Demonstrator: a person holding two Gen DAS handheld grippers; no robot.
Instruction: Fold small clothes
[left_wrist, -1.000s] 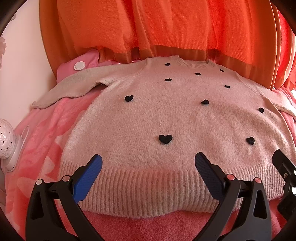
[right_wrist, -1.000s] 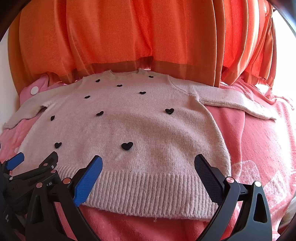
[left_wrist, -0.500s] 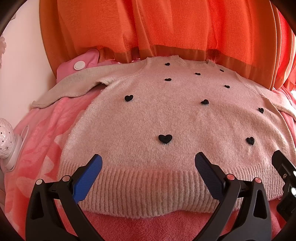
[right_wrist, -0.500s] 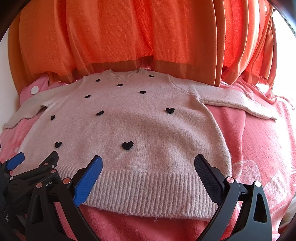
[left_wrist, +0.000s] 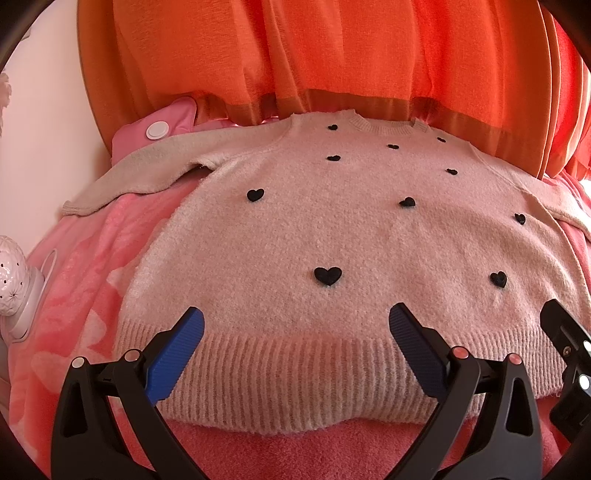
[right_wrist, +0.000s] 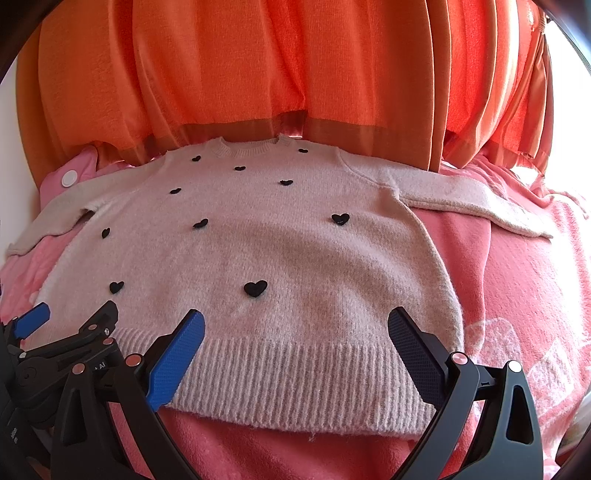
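Sweater (left_wrist: 332, 240) lies flat, sleeves spread, on pink blanket (left_wrist: 85, 295). Left gripper (left_wrist: 295, 347) and right gripper (right_wrist: 295, 347) both spread wide over its hem, holding nothing. Orange curtain (left_wrist: 314, 55) hangs behind the collar; white lamp (left_wrist: 11, 273) left of the sweater.

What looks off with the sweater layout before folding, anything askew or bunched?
Nothing stands out. The sweater lies flat on the pink blanket, front up, both sleeves spread out, hem straight. Left gripper and right gripper are open above the hem, holding nothing.
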